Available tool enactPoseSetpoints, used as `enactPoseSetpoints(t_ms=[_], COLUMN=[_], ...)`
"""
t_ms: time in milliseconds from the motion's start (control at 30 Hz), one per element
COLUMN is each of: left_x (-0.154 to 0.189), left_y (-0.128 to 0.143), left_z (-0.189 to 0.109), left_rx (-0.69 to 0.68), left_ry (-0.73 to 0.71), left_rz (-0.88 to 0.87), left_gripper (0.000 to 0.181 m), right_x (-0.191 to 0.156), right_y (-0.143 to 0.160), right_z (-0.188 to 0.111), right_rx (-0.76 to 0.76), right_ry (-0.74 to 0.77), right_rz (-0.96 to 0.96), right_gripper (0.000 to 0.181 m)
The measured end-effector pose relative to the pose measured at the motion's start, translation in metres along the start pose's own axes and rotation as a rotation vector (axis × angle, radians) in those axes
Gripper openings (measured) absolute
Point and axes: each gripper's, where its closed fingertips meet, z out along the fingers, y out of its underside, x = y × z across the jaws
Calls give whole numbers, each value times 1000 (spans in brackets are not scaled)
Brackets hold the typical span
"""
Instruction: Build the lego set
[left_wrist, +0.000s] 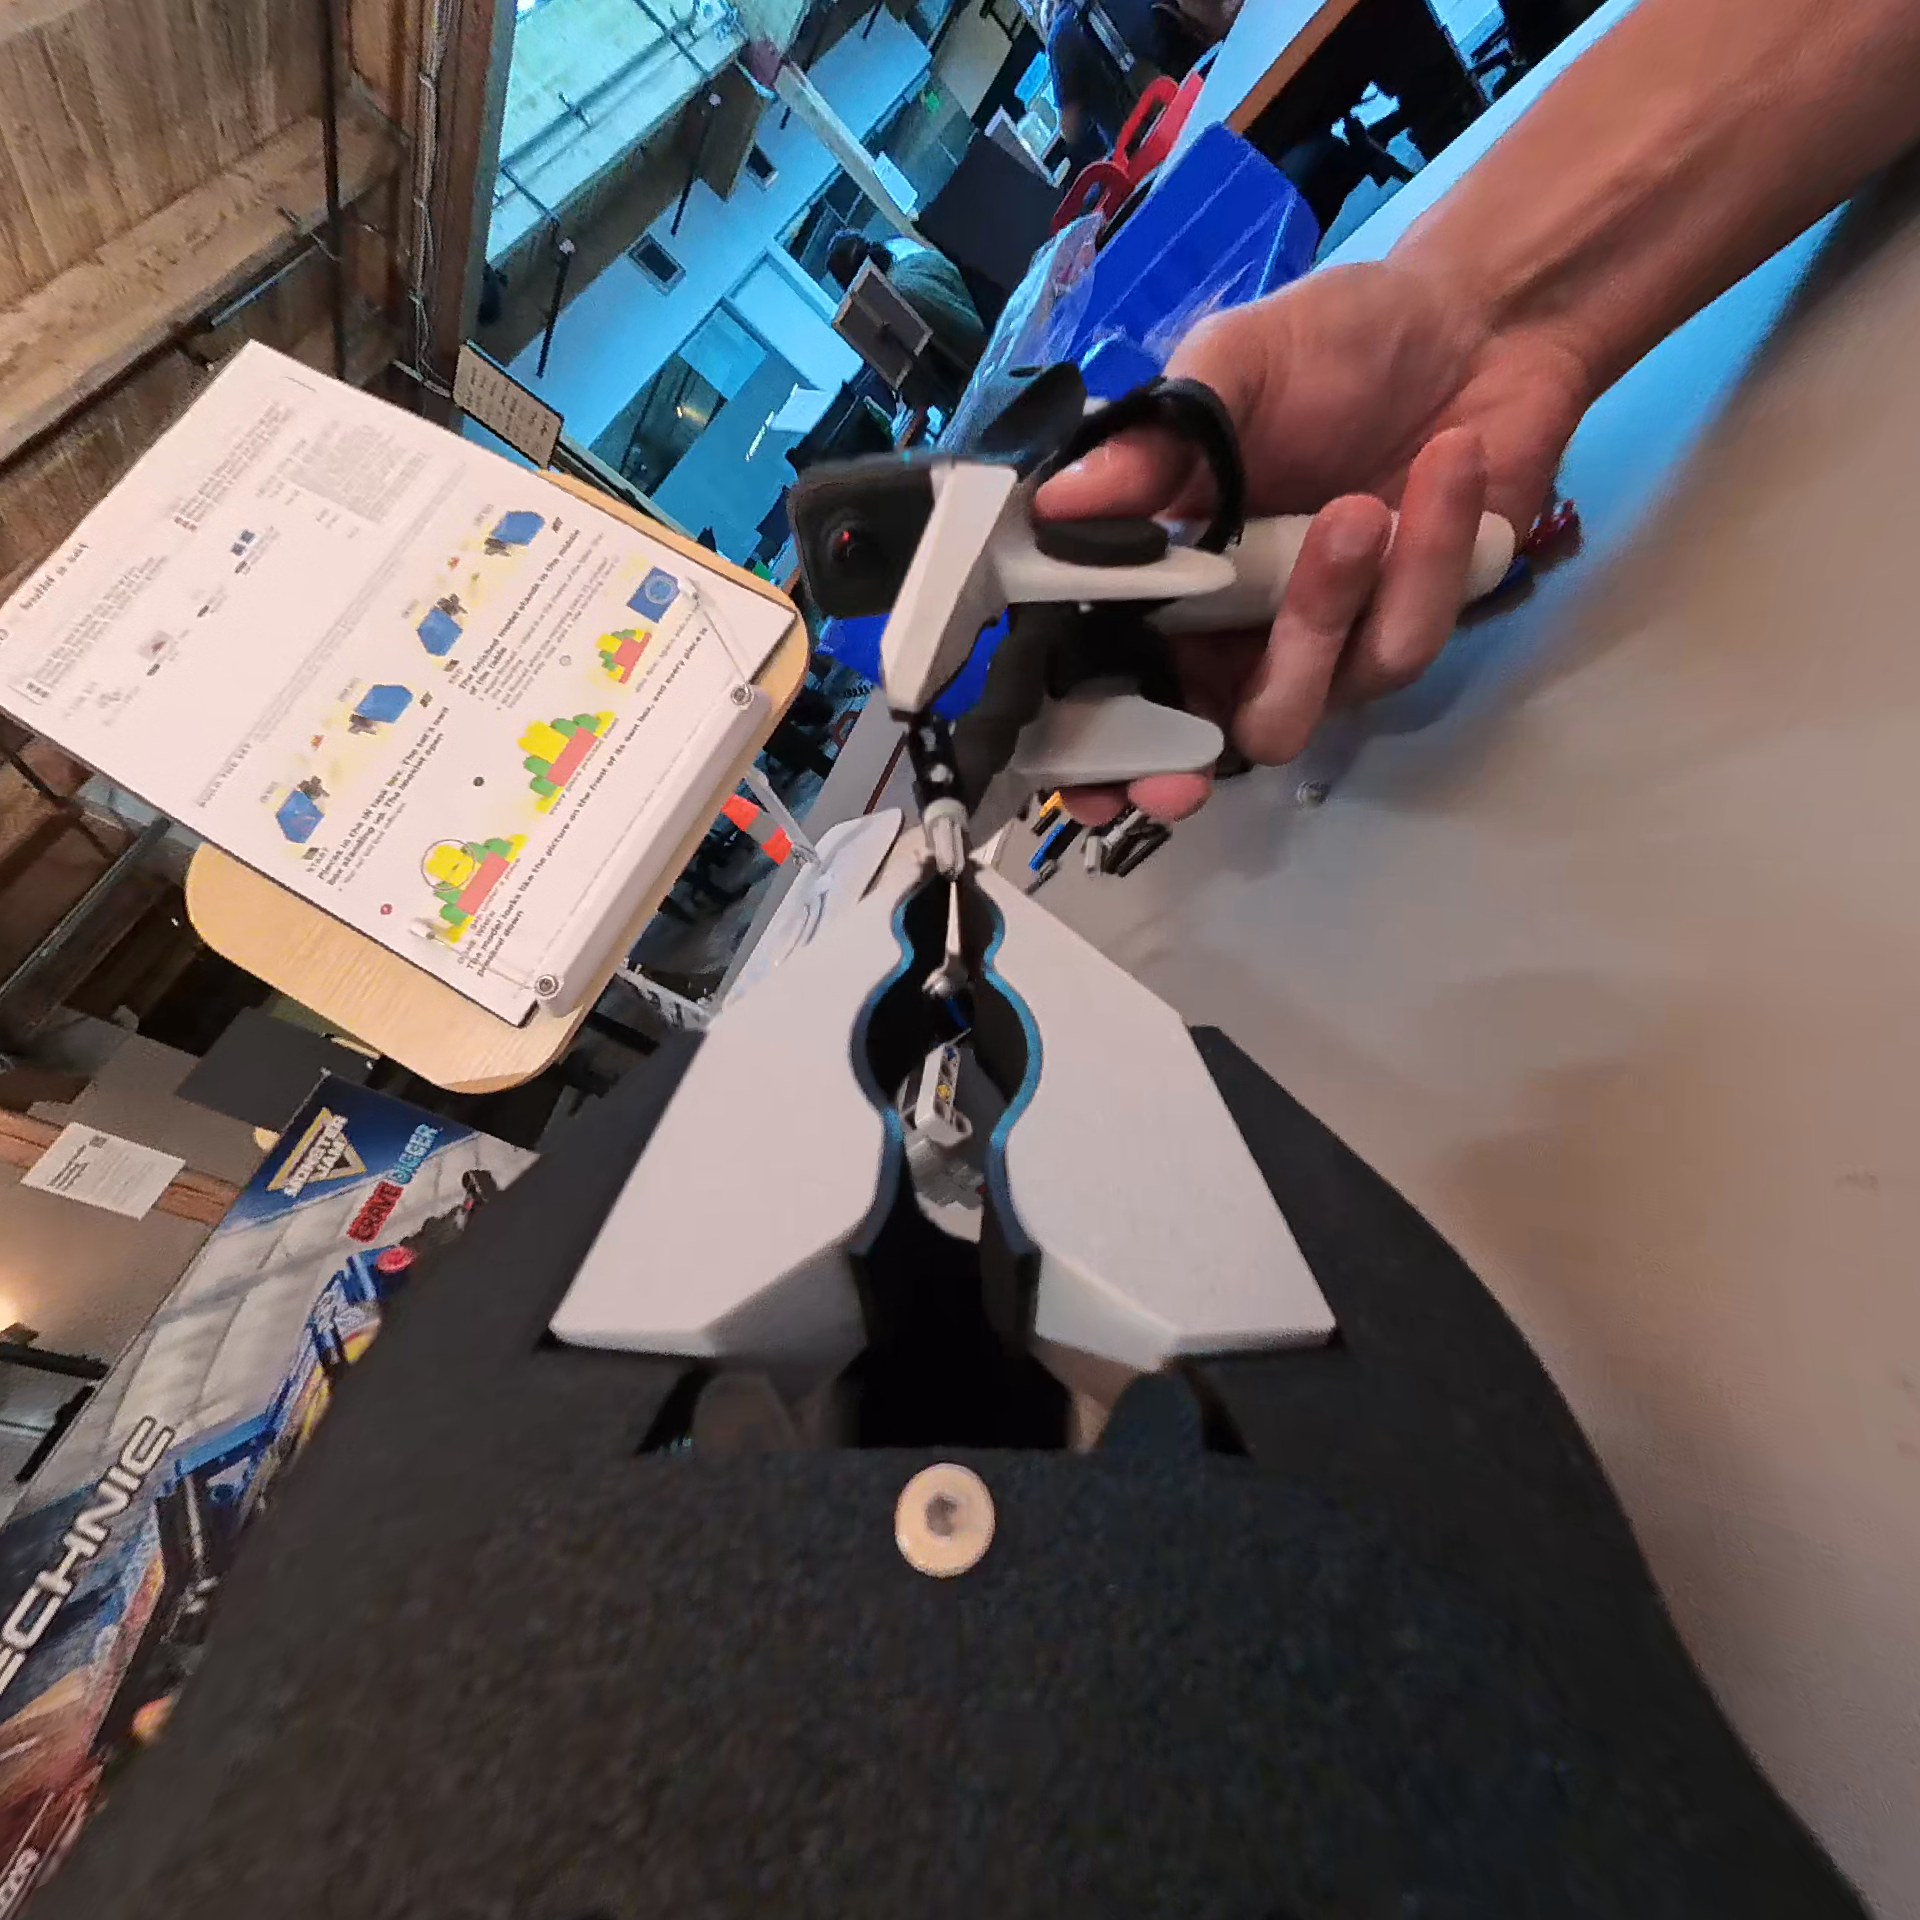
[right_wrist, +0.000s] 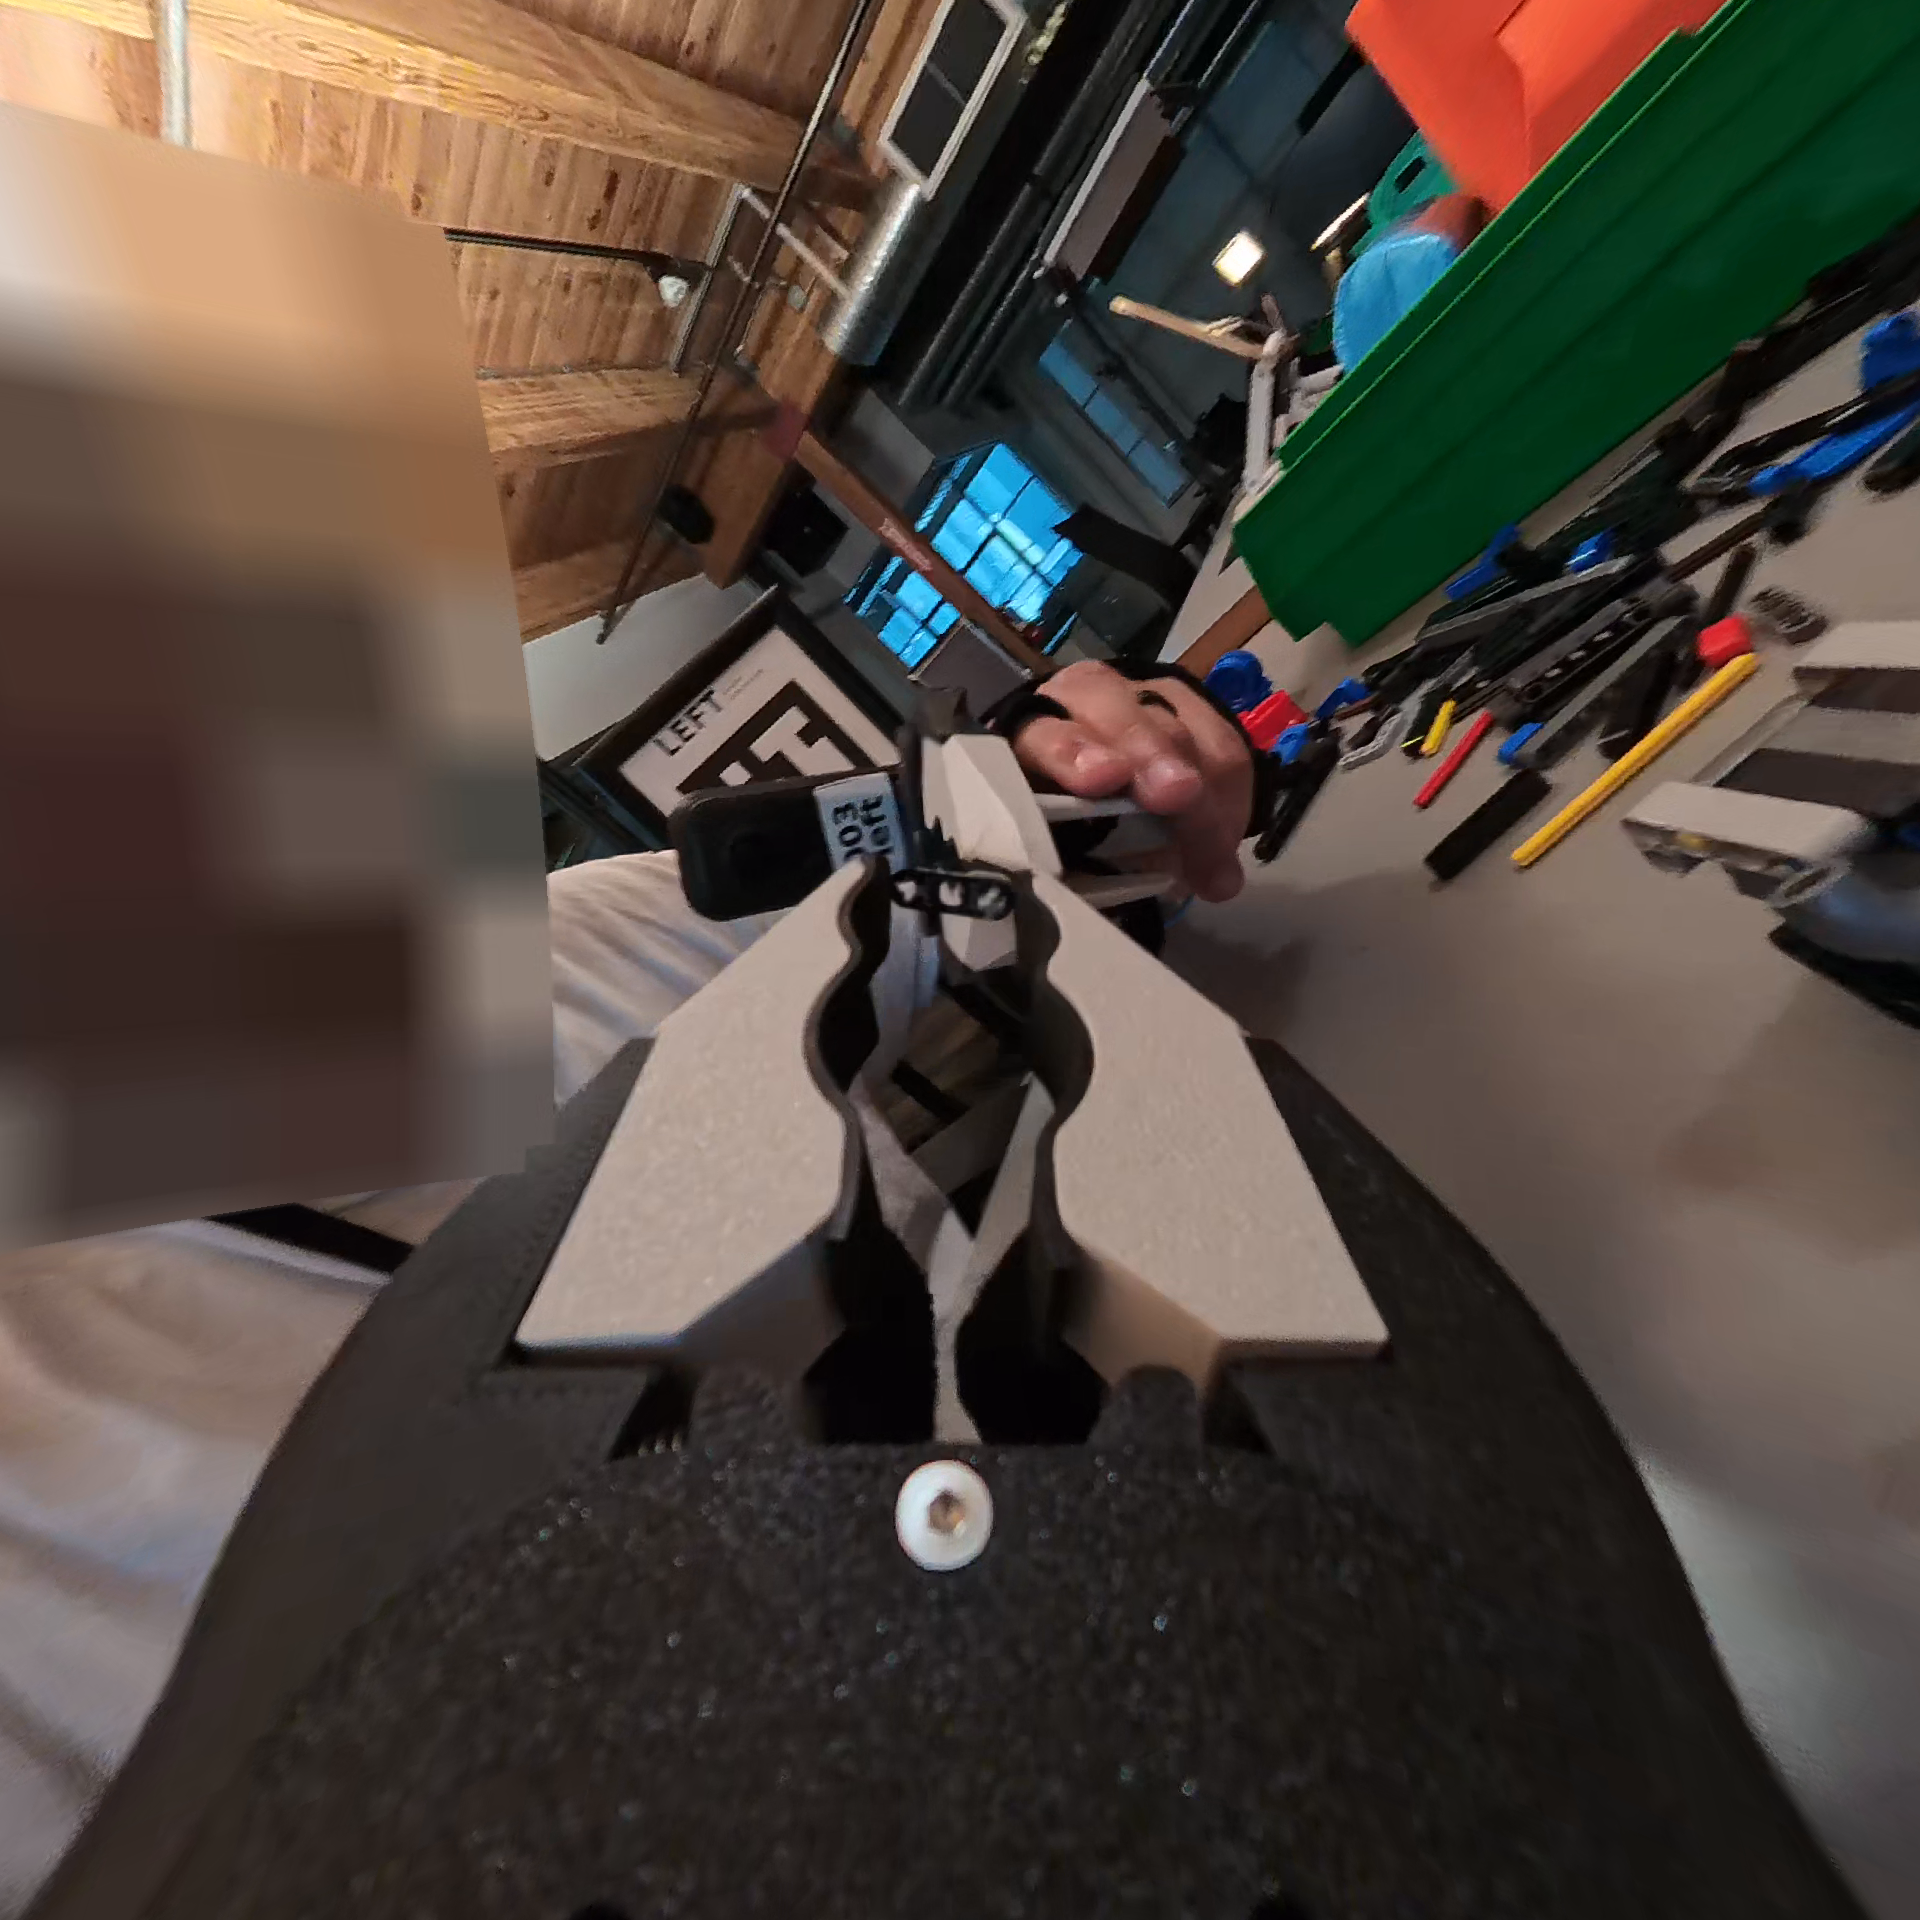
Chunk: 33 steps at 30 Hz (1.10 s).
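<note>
1. The left gripper (left_wrist: 940, 914) is raised off the tabletop (left_wrist: 1558, 1039), its jaws drawn close and pinching a small lego assembly (left_wrist: 940, 1127): a light grey technic piece with a thin axle running forward to the fingertips.
2. The right gripper (right_wrist: 951, 899) meets it tip to tip. Its jaws are nearly together and pinch a short black technic beam (right_wrist: 951, 894) with holes, at the very tips.
3. In the left wrist view the black beam (left_wrist: 932, 764) stands in line with the axle, and the person's right hand (left_wrist: 1351, 520) wraps the right gripper's handle, one finger through a black loop.
4. In the right wrist view the person's left hand (right_wrist: 1143, 758) holds the other gripper just behind the joined pieces.
5. Loose lego parts (right_wrist: 1610, 644), black, blue, red and yellow, lie scattered on the tabletop to the right, near a green bin (right_wrist: 1507, 416) with an orange bin (right_wrist: 1507, 73) beyond it.
6. A printed instruction sheet (left_wrist: 395, 665) sits clipped to a wooden board on the left, and the set's box (left_wrist: 208, 1403) lies below it.
</note>
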Motion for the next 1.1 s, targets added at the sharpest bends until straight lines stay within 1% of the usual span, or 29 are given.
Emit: enactPoseSetpoints(t_ms=[67,133,233,333,433,467,533,633,733,833,933,1033,1100], left_x=[-2,-4,-6,-9,-12,-12,-12,-12,-14,-12,-5,-3,-3], left_y=[7,16,30,35,42,43,48,52,55,56,52,45,45], left_z=[2,5,8,8,9,9,10,11,11,12,14,14,13], left_rx=[-40,-90,-175,-209,-264,-275,-311,-329,-345,-361,-357,-355,-367], left_ry=[-7,-28,-56,-80,-112,-121,-134,-134,-138,-139,-135,-145,-151], left_rz=[-3,20,69,105,156,171,195,165,155,186,231,255,270], left_gripper=[0,0,0,0,0,0,0,0,0,0,0,0,0], right_x=[10,20,35,39,40,37,34,33,37,39,43,53,53], right_y=[-5,-9,-18,-21,-21,-20,-21,-21,-12,-9,-7,0,0], right_z=[-4,-8,-16,-22,-22,-19,-16,-18,-16,-11,-9,-11,-11], right_rx=[15,19,26,-3,-45,-59,-66,-97,-153,-181,-196,-228,-214], right_ry=[99,210,412,564,709,730,782,859,876,901,924,928,914], right_rz=[-63,-149,-285,-434,-593,-637,-706,-780,-781,-849,-849,-796,-775], right_gripper=[26,25,29,31,28,24,25,25,27,28,29,29,25])
